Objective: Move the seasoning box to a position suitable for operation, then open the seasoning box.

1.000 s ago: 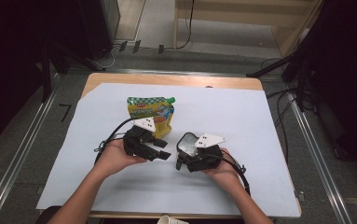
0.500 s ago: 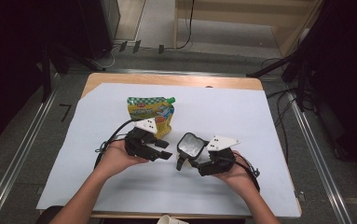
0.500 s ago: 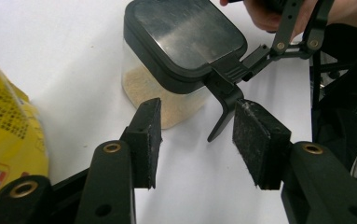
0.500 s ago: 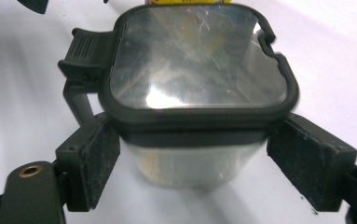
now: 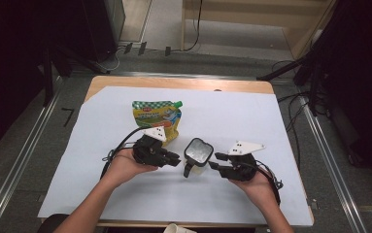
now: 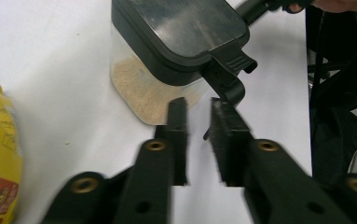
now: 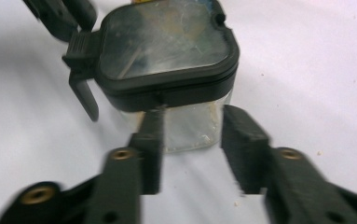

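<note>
Both grippers have just been closing, nothing clamped. Right gripper [image 5: 212, 161] is half open; the jar [image 5: 197, 152] at its 10 o'clock. Left gripper [image 5: 177, 159], nearly shut, is by the lid latch [image 6: 229, 74]. Next, probably: grip the jar, flip the latch. Pouch [image 5: 158, 116] beyond at 11.

— How do the hands sit?
— The left gripper [image 5: 173, 158] points rightward, the right gripper [image 5: 217, 161] leftward, tips facing each other.
— And the jaws?
— Both pairs have just been closing: left nearly together with nothing between, right narrowed but parted.
</note>
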`<state>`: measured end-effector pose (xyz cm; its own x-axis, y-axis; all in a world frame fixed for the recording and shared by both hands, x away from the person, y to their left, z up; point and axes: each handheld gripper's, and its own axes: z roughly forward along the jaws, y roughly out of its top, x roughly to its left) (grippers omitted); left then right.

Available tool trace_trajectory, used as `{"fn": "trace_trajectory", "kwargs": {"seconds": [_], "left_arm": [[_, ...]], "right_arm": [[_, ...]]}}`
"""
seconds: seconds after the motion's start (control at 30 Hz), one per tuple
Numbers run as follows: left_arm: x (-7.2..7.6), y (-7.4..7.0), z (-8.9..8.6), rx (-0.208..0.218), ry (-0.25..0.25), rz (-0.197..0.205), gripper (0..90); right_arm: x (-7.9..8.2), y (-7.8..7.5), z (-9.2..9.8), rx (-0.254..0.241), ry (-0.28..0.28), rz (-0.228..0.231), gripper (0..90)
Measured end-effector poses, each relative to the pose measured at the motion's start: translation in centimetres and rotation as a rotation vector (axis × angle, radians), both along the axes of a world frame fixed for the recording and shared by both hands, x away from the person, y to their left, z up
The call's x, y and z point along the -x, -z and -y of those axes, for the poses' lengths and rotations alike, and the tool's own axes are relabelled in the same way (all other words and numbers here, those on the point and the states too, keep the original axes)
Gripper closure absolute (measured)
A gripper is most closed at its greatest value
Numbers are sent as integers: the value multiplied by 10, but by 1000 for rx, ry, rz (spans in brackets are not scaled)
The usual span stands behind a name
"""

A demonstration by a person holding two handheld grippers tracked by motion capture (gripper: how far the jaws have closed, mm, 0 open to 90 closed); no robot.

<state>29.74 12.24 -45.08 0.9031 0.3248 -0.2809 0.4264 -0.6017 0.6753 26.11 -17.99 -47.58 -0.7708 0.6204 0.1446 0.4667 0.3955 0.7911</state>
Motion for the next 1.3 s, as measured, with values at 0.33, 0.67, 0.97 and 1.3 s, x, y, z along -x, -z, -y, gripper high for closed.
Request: {"fn": "trace_trajectory", "kwargs": {"seconds": [0.33,0.67,0.97,1.3], "left_arm": [[4,12,21,-39,20,-24,900],[5,17,28,-44,16,-40,900],[10,19,37,-33,32,-21,900],[11,23,47,-4,30,-29,900]], "right_arm": [[-3,-3,1,-24,53,-37,900],[-6,0,-1,-26,58,-46,900],[-13,4,-9,-18,67,-40,900],[-22,7,-14,-37,91,-39,900]]}}
